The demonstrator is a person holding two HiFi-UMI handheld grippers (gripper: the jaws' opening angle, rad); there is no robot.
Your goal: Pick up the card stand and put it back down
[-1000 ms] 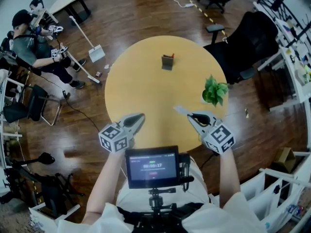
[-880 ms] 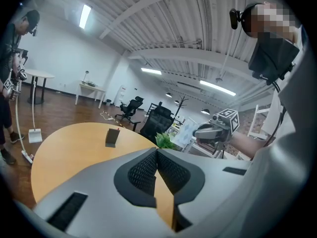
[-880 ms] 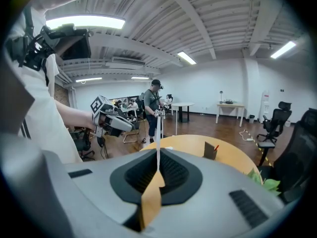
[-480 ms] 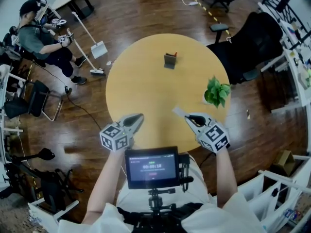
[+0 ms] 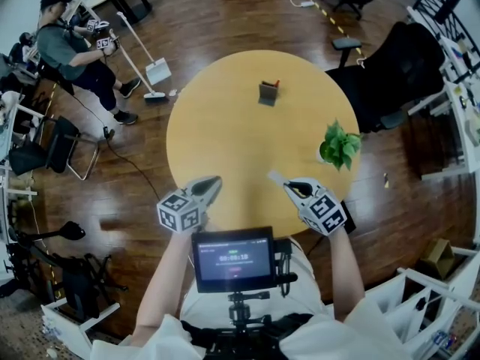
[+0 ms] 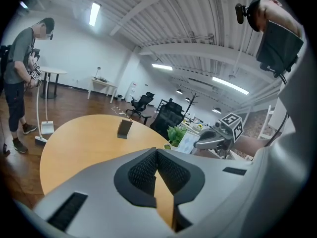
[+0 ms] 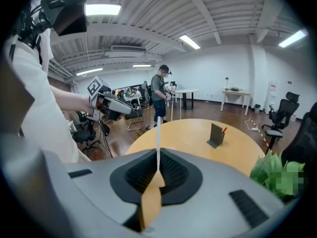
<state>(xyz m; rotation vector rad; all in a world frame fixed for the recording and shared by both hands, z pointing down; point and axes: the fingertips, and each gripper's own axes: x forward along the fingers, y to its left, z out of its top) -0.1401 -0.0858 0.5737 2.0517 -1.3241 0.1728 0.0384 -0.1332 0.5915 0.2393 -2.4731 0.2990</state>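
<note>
The dark card stand stands upright on the far part of the round yellow table, with a small red tip showing at its side. It also shows in the left gripper view as the stand and in the right gripper view as the stand. My right gripper hovers over the table's near edge, shut on a thin white card. In its own view the right gripper shows that card edge-on. My left gripper hovers beside it, and its own view shows the left gripper shut and empty.
A small potted plant sits at the table's right edge, close to my right gripper. Black office chairs stand behind the table at the right. A person stands at the far left by a dustpan. A monitor hangs at my chest.
Both grippers have sunk a little toward the table's near edge, the right one more, with the card still in its jaws. The person at the left has shifted further back.
</note>
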